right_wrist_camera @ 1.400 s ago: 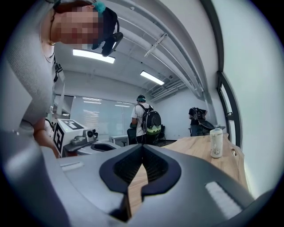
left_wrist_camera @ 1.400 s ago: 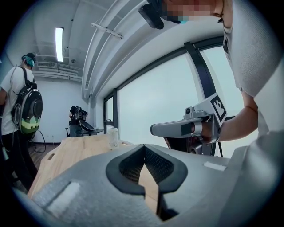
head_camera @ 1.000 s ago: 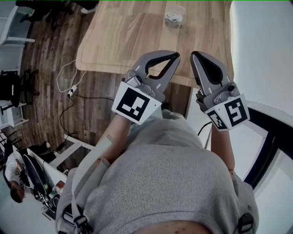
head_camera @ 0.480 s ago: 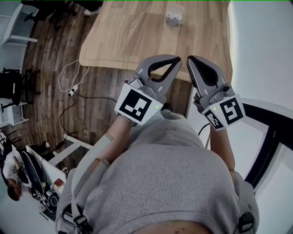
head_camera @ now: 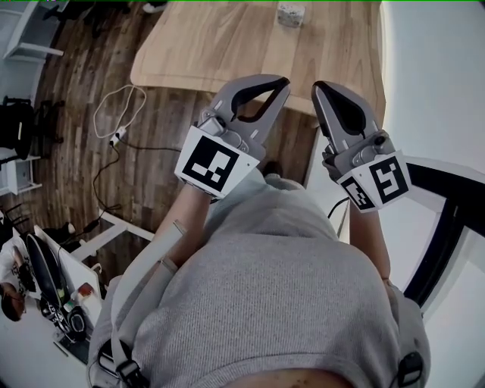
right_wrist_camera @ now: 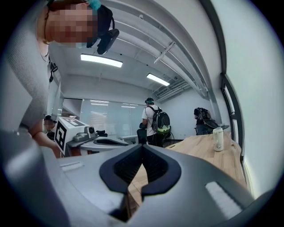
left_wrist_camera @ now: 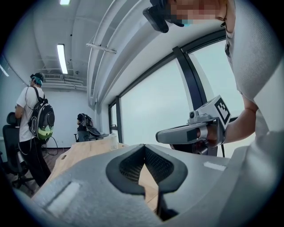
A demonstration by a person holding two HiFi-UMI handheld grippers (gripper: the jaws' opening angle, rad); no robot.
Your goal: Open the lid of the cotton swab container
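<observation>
Left tongs (head_camera: pixel 280 82) and right tongs (head_camera: pixel 321 89) are both closed on nothing, level, near the table (head_camera: pixel 227 45) edge. I see the cotton swab container (head_camera: pixel 291 13) at its far end, well apart. Its lid (right_wrist_camera: pixel 218 129) looks closed, though it's tiny. I'd say nothing is done yet.
</observation>
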